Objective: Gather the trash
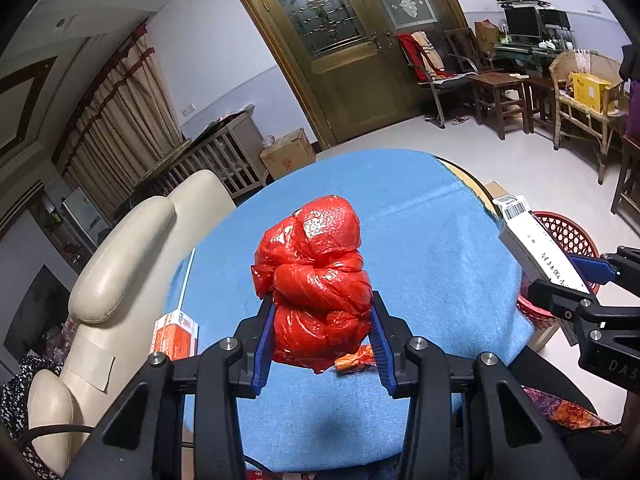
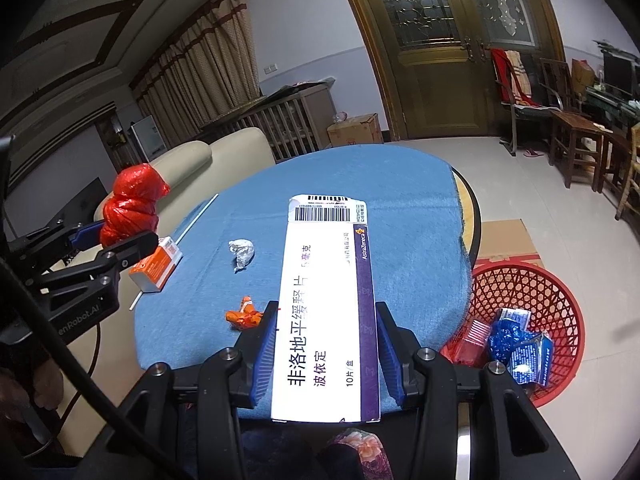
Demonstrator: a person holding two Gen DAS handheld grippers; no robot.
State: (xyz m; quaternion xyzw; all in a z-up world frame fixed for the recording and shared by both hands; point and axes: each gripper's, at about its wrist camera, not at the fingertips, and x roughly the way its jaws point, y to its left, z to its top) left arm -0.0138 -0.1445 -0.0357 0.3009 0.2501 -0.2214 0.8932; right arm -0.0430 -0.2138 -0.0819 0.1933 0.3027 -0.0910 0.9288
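Showing only in right view: red basket; left claw pinching red bag; right claw pinching box

The desk is round, covered by a blue cloth. On the cloth lie an orange carton over a white stick, a crumpled white wad and an orange wrapper. Beside the desk, a red basket stands on the floor, partly on flat cardboard.
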